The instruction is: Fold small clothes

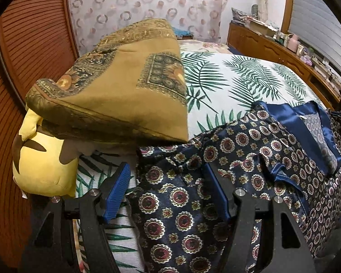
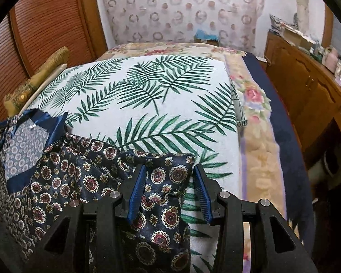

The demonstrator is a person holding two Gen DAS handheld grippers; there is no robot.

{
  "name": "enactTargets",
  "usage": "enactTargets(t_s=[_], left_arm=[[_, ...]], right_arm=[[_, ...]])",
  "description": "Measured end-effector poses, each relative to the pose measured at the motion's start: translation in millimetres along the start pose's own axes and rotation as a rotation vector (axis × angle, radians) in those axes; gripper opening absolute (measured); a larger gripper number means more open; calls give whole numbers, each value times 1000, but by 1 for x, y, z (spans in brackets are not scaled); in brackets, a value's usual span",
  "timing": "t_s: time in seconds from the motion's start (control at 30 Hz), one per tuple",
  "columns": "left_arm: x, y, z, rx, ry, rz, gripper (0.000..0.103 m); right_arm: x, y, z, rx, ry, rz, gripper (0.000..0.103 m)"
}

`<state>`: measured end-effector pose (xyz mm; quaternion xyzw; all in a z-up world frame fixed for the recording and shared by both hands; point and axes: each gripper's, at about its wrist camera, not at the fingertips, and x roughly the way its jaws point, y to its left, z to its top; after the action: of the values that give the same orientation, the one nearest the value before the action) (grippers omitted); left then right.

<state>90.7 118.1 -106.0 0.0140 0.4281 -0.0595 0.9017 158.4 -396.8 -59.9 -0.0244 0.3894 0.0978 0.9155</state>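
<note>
left claw (image 1: 168, 186) agape over patterned garment (image 1: 216, 182) | right claw (image 2: 169, 192) agape, garment corner between pads

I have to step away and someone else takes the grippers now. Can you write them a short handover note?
Left gripper: open, over the patterned navy garment, not gripping.
Right gripper: open, jaws either side of the garment's right edge, pads not pressing.
Garment lies rumpled on the palm-leaf bed cover, blue satin collar showing.
Done: no fold visible.
Left: grasp, flatten and fold.
</note>
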Motion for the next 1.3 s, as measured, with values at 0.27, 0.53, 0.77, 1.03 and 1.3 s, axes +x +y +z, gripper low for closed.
enactTargets(t_s=[0.27, 0.53, 0.77, 1.03, 1.3], left_arm=[[2, -2, -1, 4, 7, -58, 41], [-33, -28, -8, 63, -68, -83, 11], [-72, -38, 29, 45, -240, -73, 10], [-56, -41, 99, 45, -314, -28, 10], [-3, -34, 135, 39, -259, 25, 10]], right_arm=[[5, 9, -1, -42, 1, 21, 16], [-28, 18, -6, -59, -139, 36, 7], [-67, 18, 19, -66, -266, -1, 7], [-57, 13, 84, -85, -289, -132, 7], [-9, 11, 120, -45, -221, -253, 7]])
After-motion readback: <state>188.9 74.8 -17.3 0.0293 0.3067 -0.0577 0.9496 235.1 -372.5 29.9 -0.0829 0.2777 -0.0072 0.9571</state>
